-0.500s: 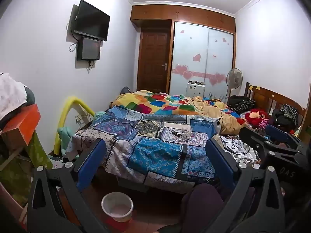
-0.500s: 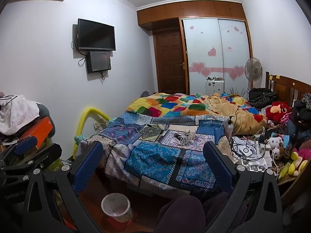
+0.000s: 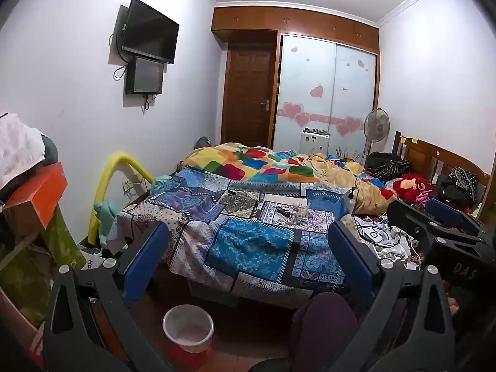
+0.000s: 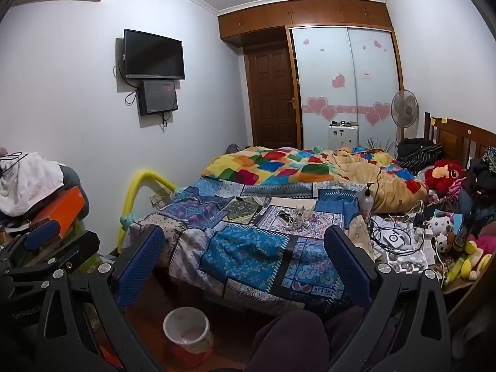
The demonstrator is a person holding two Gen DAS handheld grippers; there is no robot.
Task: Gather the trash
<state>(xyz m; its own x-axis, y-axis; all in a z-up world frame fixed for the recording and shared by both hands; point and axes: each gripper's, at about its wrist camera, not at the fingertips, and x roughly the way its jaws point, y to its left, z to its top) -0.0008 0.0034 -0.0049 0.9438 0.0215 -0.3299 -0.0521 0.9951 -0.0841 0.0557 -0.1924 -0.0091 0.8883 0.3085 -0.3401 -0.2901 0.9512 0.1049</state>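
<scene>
Small white bin [image 3: 188, 331] stood on floor off bed's [image 3: 248, 241] near-left corner. Left gripper [image 3: 248, 263] and right gripper [image 4: 243, 260] both gaped, holding nothing. Pale scraps [image 4: 299, 215] mid-quilt, likely trash: looked light, crumpled, soft; pinch at the bunched middle. Legible: "DAS" on right gripper's body.

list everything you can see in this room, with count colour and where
waste bin: 1, white, floor at the bed's foot
bed: 1, blue patchwork cover
quilt: 1, multicolour, far end of the bed
television: 1, black, left wall
small monitor: 1, black, under the television
door: 1, brown, far wall
wardrobe: 1, frosted, pink hearts
fan: 1, by the wardrobe
plush toy: 1, red, by the headboard
cables: tangle, right edge of the bed
left gripper: jaws open, empty
right gripper: jaws open, empty
</scene>
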